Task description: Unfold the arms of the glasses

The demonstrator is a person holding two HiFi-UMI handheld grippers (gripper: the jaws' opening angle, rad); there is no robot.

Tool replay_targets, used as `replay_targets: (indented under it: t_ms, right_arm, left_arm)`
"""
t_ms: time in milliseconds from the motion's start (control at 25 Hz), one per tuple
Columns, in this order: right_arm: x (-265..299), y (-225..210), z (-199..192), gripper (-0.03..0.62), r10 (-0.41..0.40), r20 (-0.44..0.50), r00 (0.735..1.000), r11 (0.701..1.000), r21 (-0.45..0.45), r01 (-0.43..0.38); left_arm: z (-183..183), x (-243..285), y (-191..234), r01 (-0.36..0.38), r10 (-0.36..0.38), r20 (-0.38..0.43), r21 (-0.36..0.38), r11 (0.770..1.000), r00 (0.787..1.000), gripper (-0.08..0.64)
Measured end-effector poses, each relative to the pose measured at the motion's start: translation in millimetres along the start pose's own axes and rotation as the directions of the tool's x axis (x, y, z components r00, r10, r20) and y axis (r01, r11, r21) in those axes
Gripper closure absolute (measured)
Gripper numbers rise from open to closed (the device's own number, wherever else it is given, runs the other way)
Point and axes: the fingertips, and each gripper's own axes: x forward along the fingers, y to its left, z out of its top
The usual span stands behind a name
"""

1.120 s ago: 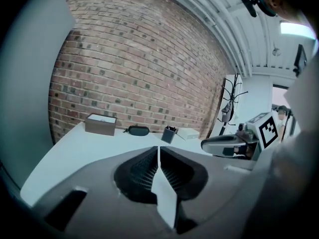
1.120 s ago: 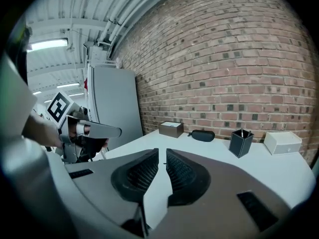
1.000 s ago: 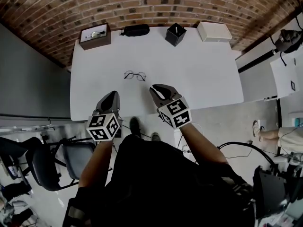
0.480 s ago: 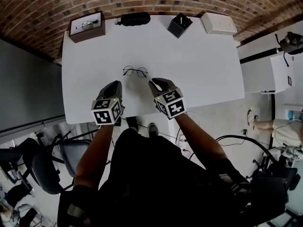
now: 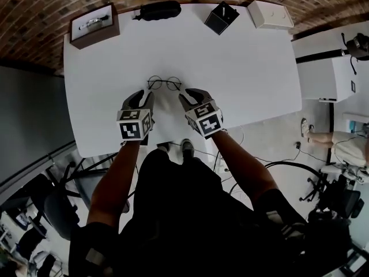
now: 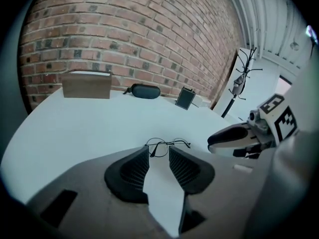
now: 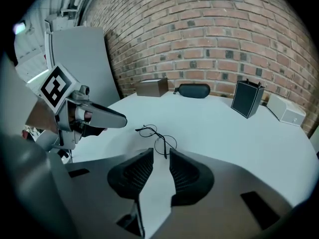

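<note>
Head view: glasses (image 5: 164, 83) are lying on the white table (image 5: 242, 62), just ahead of both grippers' tips. Left gripper (image 5: 144, 96) and right gripper (image 5: 185, 94) have just been opening their jaws, now standing apart and gripping nothing

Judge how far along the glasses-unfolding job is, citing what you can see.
Done: nothing yet. The glasses lie on the table, arms seemingly folded in.
In hand: the left gripper and right gripper are at either end of the frame. Their jaws have just been opening and press on nothing.
Left: grasp the frame and swing both arms out.
</note>
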Motion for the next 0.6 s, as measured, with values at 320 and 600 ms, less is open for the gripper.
replay_targets:
  t_ms: [320,600]
  right_arm:
    - [27.5,-3.1,-14.1,0.514,-0.01,-0.055,0.998,1.0,0.009,0.011]
    - [42.8,-6.2,-18.9,0.514,-0.041,-0.096,0.994,0.999,0.003,0.042]
  left_arm:
    - [-14.5,27.9,13.2,-0.017,0.018,-0.079,0.019,1.0,0.997,0.434]
    - [-18.1,37.6,16.5,-0.003,0.004,-0.113,0.015,1.0,0.994,0.438]
